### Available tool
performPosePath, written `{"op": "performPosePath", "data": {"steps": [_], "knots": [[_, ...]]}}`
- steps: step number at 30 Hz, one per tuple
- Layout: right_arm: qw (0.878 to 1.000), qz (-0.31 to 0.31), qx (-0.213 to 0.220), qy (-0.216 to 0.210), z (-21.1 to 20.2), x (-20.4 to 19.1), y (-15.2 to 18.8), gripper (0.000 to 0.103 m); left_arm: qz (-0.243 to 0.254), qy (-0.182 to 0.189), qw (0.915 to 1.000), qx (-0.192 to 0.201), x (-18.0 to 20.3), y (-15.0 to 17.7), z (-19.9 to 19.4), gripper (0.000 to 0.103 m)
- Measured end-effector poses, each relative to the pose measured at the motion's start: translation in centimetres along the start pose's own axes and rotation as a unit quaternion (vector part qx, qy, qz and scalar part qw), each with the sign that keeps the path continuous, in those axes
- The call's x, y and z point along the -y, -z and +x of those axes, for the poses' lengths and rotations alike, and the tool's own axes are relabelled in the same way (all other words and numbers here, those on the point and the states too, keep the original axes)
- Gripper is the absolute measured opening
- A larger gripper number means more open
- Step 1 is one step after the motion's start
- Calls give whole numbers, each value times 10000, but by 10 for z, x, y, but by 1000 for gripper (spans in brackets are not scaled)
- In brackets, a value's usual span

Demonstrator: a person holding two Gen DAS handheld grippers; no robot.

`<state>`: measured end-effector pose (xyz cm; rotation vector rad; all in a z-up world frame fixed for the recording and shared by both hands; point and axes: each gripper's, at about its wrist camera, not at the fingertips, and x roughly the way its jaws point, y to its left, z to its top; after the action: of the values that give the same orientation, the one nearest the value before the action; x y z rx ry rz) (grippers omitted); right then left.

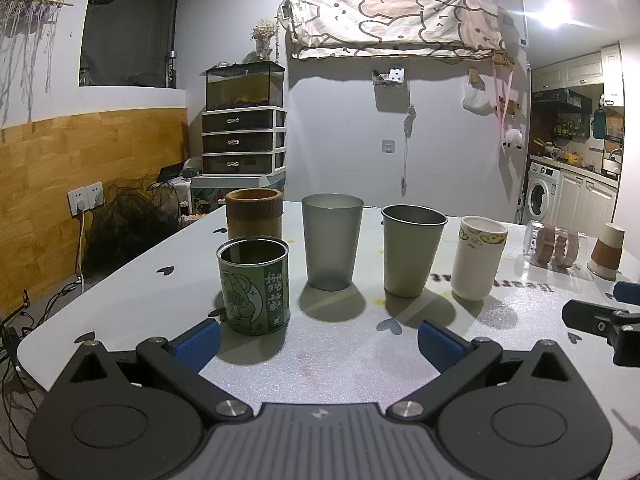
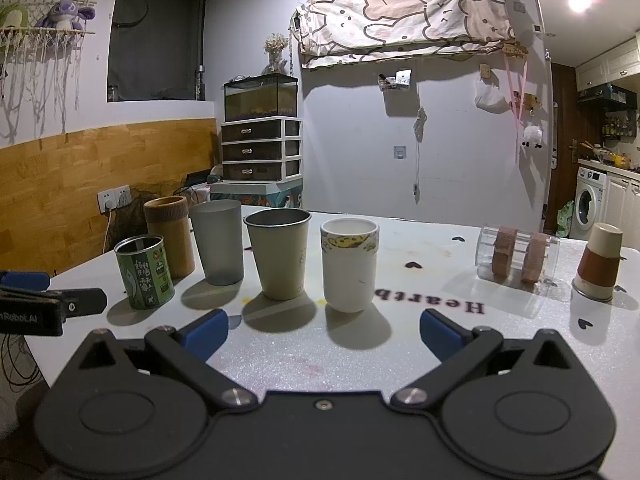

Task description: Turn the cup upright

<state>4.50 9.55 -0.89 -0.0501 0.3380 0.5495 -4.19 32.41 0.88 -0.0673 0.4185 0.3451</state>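
Observation:
A brown-and-cream cup (image 2: 598, 262) stands upside down at the far right of the white table (image 2: 420, 344); it also shows in the left wrist view (image 1: 608, 251). A clear glass cup with two brown bands (image 2: 518, 255) lies on its side just left of it, also in the left wrist view (image 1: 554, 245). My right gripper (image 2: 323, 330) is open and empty, facing an upright white cup (image 2: 349, 264). My left gripper (image 1: 319, 340) is open and empty, just behind an upright green tin (image 1: 253, 285).
Upright in a row stand a brown bamboo cup (image 1: 254, 216), a grey translucent cup (image 1: 331, 240) and a beige metal cup (image 1: 412, 249). The table's left edge (image 1: 52, 328) drops to cables on the floor. The right gripper's finger shows at the left wrist view's right edge (image 1: 600, 322).

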Motion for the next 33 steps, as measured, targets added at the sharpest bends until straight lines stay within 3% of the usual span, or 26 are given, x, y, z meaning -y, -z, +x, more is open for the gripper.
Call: {"op": "performPosePath", "data": {"steps": [33], "knots": [[10000,-1,-20,15,0,3,2,103,12,-1,10000,-13,0,0,0,103]]}}
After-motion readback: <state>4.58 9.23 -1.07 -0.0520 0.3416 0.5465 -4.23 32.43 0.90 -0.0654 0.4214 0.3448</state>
